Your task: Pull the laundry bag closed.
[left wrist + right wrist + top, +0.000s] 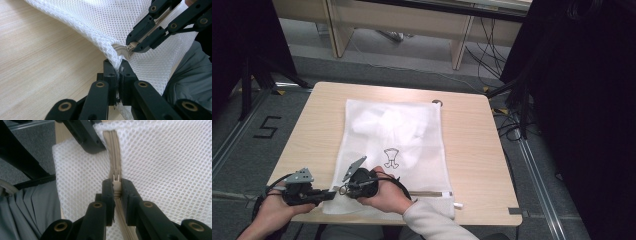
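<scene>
You hold two grippers, both closed on one white mesh bag at the lower left of the high view.

Your left gripper (117, 72) pinches the corner of the mesh bag (394, 145) between its two jaws; your right gripper (117, 188) is clamped on the beige zipper pull (115, 178), just beside the left one. There is one bag, one zipper (432, 193) along its near edge, and one small black drawing (391, 158) in its middle. The bag lies flat at the centre of the wooden table (477, 145), with something white and crumpled inside, in its upper part. The mesh is fine, with small round holes.
</scene>
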Demonstrator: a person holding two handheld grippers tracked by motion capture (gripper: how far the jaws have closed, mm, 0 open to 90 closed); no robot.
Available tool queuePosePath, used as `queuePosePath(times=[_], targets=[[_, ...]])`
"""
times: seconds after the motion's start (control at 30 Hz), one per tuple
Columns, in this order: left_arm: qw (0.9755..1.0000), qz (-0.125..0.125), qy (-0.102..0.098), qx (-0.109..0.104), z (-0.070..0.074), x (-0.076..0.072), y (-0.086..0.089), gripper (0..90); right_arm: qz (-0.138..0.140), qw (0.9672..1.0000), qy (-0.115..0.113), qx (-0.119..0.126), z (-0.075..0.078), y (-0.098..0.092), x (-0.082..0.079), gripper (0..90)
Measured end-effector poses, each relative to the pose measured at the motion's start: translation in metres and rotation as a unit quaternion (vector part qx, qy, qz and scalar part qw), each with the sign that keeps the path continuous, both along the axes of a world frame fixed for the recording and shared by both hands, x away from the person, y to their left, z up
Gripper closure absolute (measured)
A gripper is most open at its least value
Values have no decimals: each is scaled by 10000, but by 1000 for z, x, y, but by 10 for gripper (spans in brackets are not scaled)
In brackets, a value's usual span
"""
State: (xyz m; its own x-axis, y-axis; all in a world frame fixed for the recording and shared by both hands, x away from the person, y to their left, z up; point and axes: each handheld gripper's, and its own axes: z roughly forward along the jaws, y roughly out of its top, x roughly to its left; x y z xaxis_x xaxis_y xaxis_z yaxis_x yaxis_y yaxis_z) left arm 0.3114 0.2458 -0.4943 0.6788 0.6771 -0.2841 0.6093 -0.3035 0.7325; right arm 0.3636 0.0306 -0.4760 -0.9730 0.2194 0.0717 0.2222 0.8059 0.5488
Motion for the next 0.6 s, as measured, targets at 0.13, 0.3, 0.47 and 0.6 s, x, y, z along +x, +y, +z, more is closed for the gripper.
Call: queuePosePath(times=[0.13,0.3,0.47,0.6], targets=[[10000,73,-44,-36,-1,0,0,855,7,10000,57,-42,-1,-3,1,824],[9999,143,2,-59,-1,-1,-1,855,-33,10000,18,-77,0,-4,-1,824],[9999,115,-43,-33,-1,-1,0,855,-24,9999,8,-140,0,-6,0,824],[10000,65,15,32,0,0,1,855,-4,9999,28,-133,0,-7,0,824]])
